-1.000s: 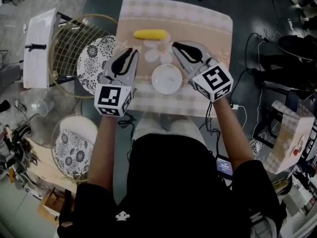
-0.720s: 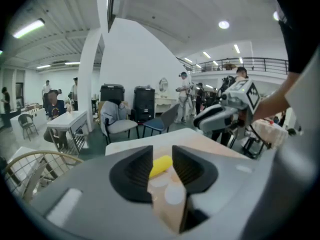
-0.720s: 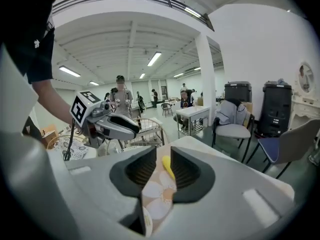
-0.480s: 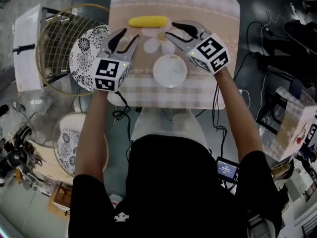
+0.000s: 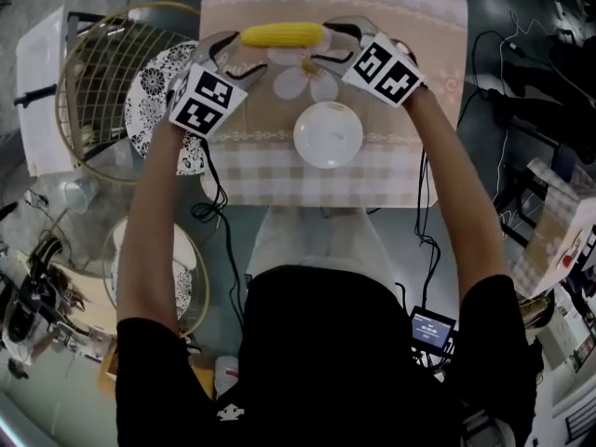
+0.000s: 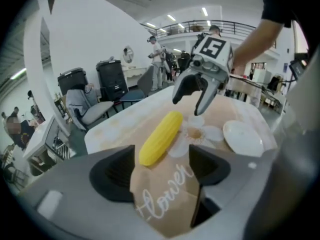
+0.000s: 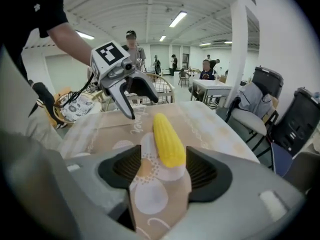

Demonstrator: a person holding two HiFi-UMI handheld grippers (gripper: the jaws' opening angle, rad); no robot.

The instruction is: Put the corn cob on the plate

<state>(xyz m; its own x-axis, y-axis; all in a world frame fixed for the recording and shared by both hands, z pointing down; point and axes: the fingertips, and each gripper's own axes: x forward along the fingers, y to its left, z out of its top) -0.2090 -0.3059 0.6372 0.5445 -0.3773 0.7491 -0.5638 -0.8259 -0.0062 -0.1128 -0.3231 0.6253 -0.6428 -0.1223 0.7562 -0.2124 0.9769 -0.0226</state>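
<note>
Corn cob (image 5: 282, 34): lies crosswise on the tablecloth (image 5: 279, 161), near the far table edge and apart from the white plate (image 5: 328, 134).

Handling: judged stiff, light, round and liable to roll. It is best taken at both ends.

Left gripper (image 6: 160, 168): jaws opening, with one cob end framed between them, unpressed.

Right gripper (image 7: 160, 168): the same at the other end.

Room: open cloth is left between cob and plate. The far edge is close behind the cob.

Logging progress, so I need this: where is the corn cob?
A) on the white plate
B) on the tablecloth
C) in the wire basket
B: the corn cob lies flat on the tablecloth, beyond the white plate and apart from it.
</note>
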